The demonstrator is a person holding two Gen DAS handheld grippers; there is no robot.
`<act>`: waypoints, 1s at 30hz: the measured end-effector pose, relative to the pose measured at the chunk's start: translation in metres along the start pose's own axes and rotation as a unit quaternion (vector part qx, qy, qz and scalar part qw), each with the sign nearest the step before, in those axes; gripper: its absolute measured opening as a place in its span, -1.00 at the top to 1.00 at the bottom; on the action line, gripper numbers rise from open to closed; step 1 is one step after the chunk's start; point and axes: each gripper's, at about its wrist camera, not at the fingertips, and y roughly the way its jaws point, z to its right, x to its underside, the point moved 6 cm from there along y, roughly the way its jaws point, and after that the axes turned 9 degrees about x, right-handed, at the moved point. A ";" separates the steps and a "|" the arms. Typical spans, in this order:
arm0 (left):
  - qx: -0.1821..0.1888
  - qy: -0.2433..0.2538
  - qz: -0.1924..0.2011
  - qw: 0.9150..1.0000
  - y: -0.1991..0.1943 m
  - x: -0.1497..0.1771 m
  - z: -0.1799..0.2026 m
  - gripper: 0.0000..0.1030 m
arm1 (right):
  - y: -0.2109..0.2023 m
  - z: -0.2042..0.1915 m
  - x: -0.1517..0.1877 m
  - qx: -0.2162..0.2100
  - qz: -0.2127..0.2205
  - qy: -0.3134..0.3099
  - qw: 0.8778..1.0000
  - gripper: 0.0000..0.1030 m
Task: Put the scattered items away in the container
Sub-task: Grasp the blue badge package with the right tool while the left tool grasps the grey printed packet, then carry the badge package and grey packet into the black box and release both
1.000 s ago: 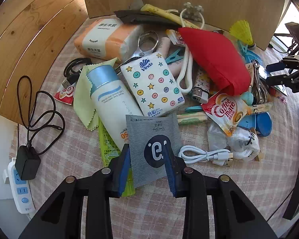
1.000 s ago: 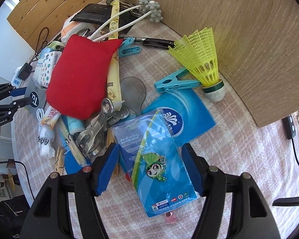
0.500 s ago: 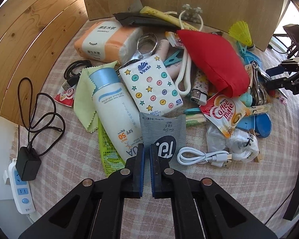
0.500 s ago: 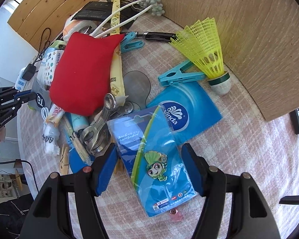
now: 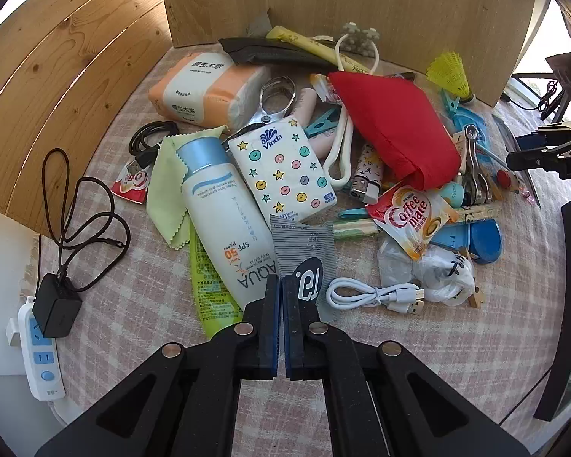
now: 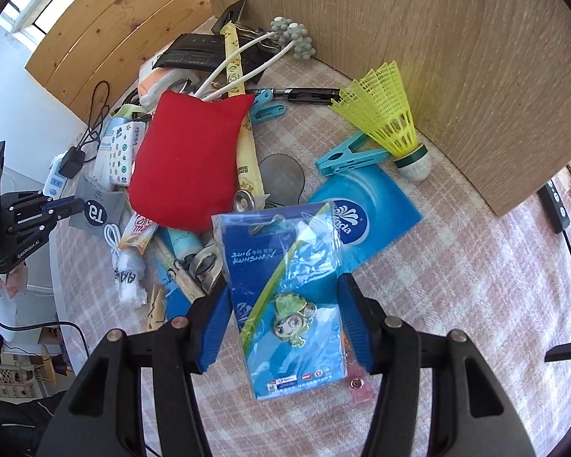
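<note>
since before, left claw (image 5: 281, 297) has clamped the grey sachet (image 5: 304, 251); right claw (image 6: 283, 316) closing around blue pin card (image 6: 285, 297).

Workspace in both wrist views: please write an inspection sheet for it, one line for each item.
Surface: pink checked cloth, crowded.
Job's things: grey striped sachet; blue Kunshan pin card.
Clutter: sunscreen bottle, Vinda tissue pack, red pouch, yellow shuttlecock.
Grippers: left gripper shut on the sachet's edge; right gripper closing around the pin card.
Cables: white USB cable; black charger cable in power strip.
Surroundings: wooden panels; container not seen.
</note>
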 end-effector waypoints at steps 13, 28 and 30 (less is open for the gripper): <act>0.000 0.031 0.037 0.999 -0.052 0.003 0.029 0.99 | -0.052 -0.014 0.019 0.062 0.026 0.017 0.998 -0.04; 0.072 0.162 0.068 0.982 -0.103 0.018 0.194 0.99 | -0.162 0.040 0.132 0.138 0.038 0.114 0.983 -0.04; 0.092 0.182 0.066 0.977 -0.101 0.023 0.226 0.99 | -0.174 0.054 0.155 0.149 0.039 0.132 0.979 -0.04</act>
